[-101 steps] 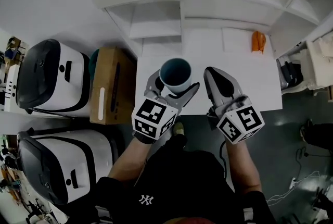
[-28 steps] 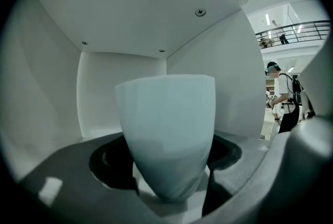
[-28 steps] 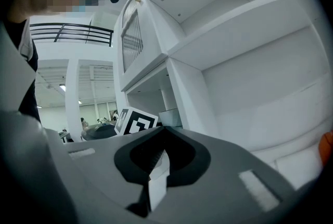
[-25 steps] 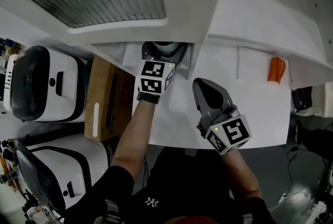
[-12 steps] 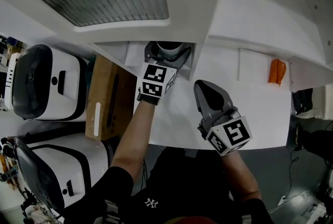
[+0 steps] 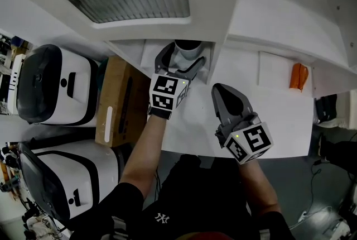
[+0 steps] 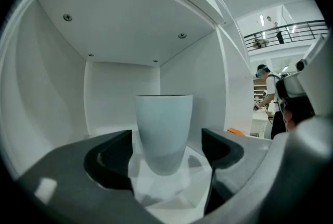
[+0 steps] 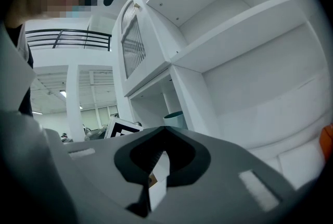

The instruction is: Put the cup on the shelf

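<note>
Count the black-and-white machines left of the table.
2. One machine stands beside the brown box. A second machine stands nearer the person, lower in the head view. More may lie hidden beyond the picture's left edge.

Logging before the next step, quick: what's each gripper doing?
Left gripper: open, jaws either side of the pale grey-blue cup, not touching.
Right gripper: shut, empty.
</note>
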The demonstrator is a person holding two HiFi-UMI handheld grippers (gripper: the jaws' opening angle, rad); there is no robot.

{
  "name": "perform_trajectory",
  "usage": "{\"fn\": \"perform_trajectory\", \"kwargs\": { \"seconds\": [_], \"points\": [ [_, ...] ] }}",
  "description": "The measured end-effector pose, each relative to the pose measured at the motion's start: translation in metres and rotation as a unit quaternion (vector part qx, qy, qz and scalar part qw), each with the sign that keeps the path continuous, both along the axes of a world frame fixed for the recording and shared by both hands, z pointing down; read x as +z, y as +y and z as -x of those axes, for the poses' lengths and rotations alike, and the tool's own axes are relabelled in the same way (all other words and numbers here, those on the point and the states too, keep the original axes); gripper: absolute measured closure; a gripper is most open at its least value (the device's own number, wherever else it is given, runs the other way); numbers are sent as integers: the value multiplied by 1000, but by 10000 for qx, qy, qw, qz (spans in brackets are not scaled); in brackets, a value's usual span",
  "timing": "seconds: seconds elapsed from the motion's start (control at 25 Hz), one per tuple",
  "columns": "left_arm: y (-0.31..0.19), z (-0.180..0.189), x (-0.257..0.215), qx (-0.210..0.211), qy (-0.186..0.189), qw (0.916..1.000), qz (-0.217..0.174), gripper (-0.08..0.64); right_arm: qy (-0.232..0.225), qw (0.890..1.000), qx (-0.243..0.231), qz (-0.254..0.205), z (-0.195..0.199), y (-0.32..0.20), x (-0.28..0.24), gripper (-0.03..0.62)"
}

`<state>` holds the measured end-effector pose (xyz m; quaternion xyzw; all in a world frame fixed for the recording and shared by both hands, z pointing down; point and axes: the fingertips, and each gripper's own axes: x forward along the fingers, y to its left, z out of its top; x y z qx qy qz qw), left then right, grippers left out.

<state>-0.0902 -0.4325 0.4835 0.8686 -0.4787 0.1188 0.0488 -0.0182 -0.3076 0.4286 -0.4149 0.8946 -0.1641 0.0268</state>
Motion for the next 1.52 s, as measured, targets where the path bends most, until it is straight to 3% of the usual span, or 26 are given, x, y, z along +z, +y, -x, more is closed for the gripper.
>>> {"fn": "perform_trajectory", "kwargs": {
  "seconds": [0.4, 0.8, 1.0, 1.32, 1.52],
  "points": [
    [58, -2, -19, 236, 96, 9995, 196, 46, 13, 10000, 18, -47, 2, 14, -11, 583],
    [117, -14, -55, 598, 498, 9963, 354, 91, 87, 9997, 156, -181, -2, 36, -26, 583],
    [147, -22, -73, 839, 789, 9927, 345, 158, 112, 9992, 261, -285, -7, 47, -36, 583],
    [183, -29, -105, 1008, 1097, 9886, 231, 348, 84, 9979, 381, -508, -9, 68, -58, 583],
    [197, -30, -120, 1092, 1106, 9877, 139, 370, 83, 9973, 387, -621, -5, 78, -67, 583]
  ]
}}
